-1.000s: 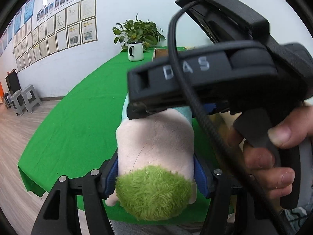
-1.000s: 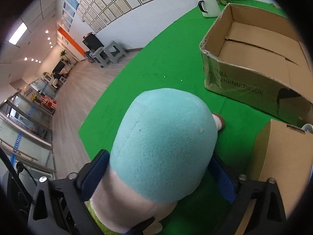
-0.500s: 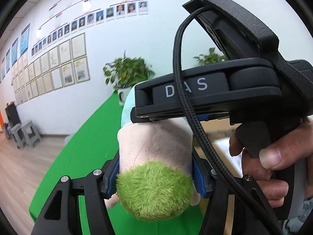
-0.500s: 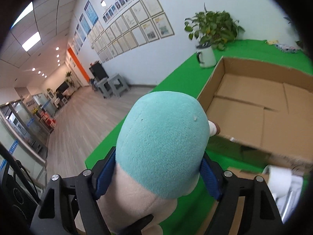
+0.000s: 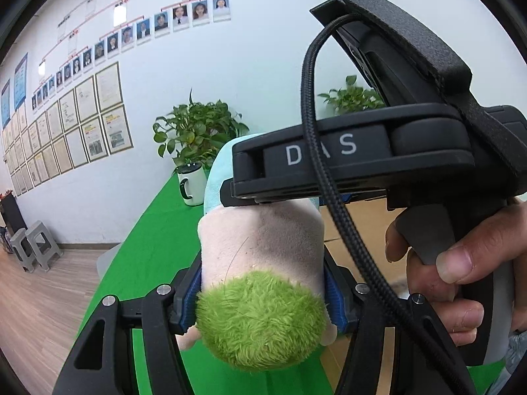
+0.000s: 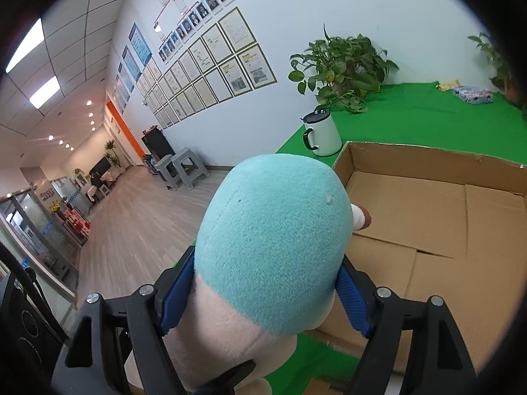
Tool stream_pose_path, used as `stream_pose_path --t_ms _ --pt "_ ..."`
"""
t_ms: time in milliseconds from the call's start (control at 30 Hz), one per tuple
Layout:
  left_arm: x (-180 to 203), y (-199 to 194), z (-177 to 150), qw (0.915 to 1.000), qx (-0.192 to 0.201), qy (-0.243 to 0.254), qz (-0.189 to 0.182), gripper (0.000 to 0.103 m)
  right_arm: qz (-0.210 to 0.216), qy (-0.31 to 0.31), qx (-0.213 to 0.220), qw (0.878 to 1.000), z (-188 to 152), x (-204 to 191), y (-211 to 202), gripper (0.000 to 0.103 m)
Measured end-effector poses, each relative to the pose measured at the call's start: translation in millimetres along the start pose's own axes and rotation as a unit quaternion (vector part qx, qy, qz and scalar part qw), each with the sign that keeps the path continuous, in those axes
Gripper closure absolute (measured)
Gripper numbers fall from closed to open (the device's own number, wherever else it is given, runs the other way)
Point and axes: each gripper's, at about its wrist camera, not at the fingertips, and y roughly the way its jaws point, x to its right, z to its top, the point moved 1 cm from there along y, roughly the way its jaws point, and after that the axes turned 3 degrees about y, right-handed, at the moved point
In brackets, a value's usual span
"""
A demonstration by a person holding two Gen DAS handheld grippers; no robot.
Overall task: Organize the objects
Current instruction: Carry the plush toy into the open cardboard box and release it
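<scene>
The right gripper (image 5: 359, 171) hid the plush toy (image 5: 260, 283)'s teal end in the left view. Both the left gripper (image 5: 263, 299) and the right one were clamped on the toy. Since a second ago it had risen above the cardboard box (image 6: 428, 217) at 3 o'clock.

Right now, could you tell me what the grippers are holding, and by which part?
Both hold one plush toy: the left gripper near its green end, the right gripper where teal meets beige.
</scene>
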Motion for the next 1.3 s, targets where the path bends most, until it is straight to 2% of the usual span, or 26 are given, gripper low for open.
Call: stream_pose_path --t_ms 133,300,500,533,667,700,767,933,1067,1133,1200,1233,1300 --pt "-4.4 72.1 32.0 0.9995 -0.032 0.003 0.003 0.045 0.008 0.013 -0.016 1.000 21.9 18.3 27.7 0.025" --pt "-7.9 168.7 56.3 0.9961 -0.088 -0.003 0.005 0.045 0.026 0.043 -0.042 0.998 28.0 48.4 66.1 0.025" --pt "-30.5 238.9 39.9 0.9914 -0.130 0.001 0.019 0.044 0.051 0.079 -0.063 0.994 28.5 81.9 98.6 0.026" --pt "-42.7 237.4 25.1 0.9905 -0.136 0.000 0.019 0.043 0.055 0.083 -0.065 0.993 28.5 86.1 101.9 0.026" --pt "-58.6 273.0 18.8 0.9856 -0.169 -0.013 -0.005 0.041 0.049 0.093 -0.084 0.991 25.9 103.7 113.1 0.027" --pt "-58.1 281.9 19.9 0.9843 -0.175 -0.016 -0.021 0.042 0.040 0.097 -0.091 0.990 24.7 108.4 116.7 0.028" --pt "-52.2 275.8 13.6 0.9849 -0.169 -0.010 -0.036 0.042 0.017 0.104 -0.107 0.989 18.5 117.2 124.0 0.028" --pt "-68.5 275.9 10.6 0.9850 -0.165 -0.016 -0.047 0.042 0.040 0.090 -0.116 0.988 19.2 109.1 124.1 0.027" --pt "-85.8 280.4 7.8 0.9862 -0.158 -0.029 -0.038 0.041 0.032 0.082 -0.116 0.989 21.0 100.2 125.0 0.013" --pt "-79.1 240.2 -8.5 0.9866 -0.153 -0.038 -0.040 0.040 0.034 0.085 -0.109 0.990 22.6 94.1 116.4 0.005" --pt "-86.5 247.9 -3.5 0.9870 -0.149 -0.046 -0.038 0.037 0.042 0.088 -0.092 0.991 29.5 90.0 108.1 0.000" --pt "-80.4 222.9 -14.3 0.9875 -0.146 -0.046 -0.036 0.036 0.044 0.092 -0.084 0.991 31.3 89.5 100.9 0.000" --pt "-76.6 203.1 -21.1 0.9885 -0.141 -0.044 -0.033 0.036 0.048 0.106 -0.073 0.991 32.8 91.3 89.0 0.000"
